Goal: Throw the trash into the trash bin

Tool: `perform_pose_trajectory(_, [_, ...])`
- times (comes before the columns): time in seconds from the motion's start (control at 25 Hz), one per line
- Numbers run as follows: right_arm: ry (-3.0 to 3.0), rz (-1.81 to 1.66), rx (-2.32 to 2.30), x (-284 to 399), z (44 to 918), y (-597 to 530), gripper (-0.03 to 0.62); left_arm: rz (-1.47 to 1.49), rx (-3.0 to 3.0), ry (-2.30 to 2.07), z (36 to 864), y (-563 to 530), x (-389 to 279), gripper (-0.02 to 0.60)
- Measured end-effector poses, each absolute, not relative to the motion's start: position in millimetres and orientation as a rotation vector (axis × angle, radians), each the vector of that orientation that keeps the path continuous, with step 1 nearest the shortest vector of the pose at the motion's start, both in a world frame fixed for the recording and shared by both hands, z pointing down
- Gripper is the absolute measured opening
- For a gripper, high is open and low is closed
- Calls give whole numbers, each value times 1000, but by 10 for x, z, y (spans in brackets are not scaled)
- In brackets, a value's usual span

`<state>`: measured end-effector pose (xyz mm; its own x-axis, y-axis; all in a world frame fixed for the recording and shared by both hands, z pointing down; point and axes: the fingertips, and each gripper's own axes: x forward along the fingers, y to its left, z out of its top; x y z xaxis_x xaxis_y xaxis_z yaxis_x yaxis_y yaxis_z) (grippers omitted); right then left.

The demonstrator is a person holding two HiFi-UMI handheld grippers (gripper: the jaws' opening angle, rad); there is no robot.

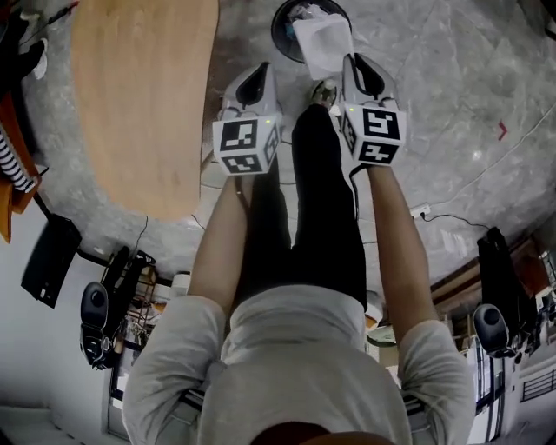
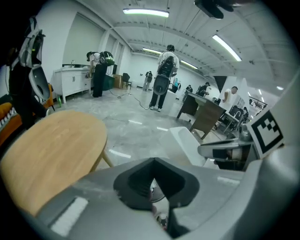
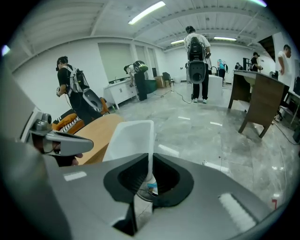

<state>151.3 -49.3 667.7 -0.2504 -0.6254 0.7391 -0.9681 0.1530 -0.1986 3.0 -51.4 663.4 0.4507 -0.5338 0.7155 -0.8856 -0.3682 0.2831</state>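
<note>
Centring white tray (image 1: 323, 43), pinched in right tool (image 1: 356, 68), over bin (image 1: 278, 30) below it before letting go; left tool (image 1: 257, 78) pressed together, empty.

Floor (image 1: 452, 87): grey, marbled — the black trash bin (image 1: 279, 31) stands on it.
Counter (image 1: 143, 96): pale wood, rounded end — near the bin.

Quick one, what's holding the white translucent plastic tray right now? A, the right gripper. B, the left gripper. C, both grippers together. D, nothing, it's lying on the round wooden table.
A: the right gripper has its jaws clamped on the thin wall of the white translucent plastic tray, which the head view shows above the round black trash bin; the left gripper is shut on nothing.
</note>
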Motion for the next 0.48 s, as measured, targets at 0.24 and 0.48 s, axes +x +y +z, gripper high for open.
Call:
perform_pose_trajectory(0.24, [-1898,968,1529,1609,7196,-516,35,688,2048,-1106,7302,-564,346,18])
perform_pose_trajectory(0.48, [-1873,1011,1526,1581,7793,-623,35,690,2031,-1084,7830,-527,402,18])
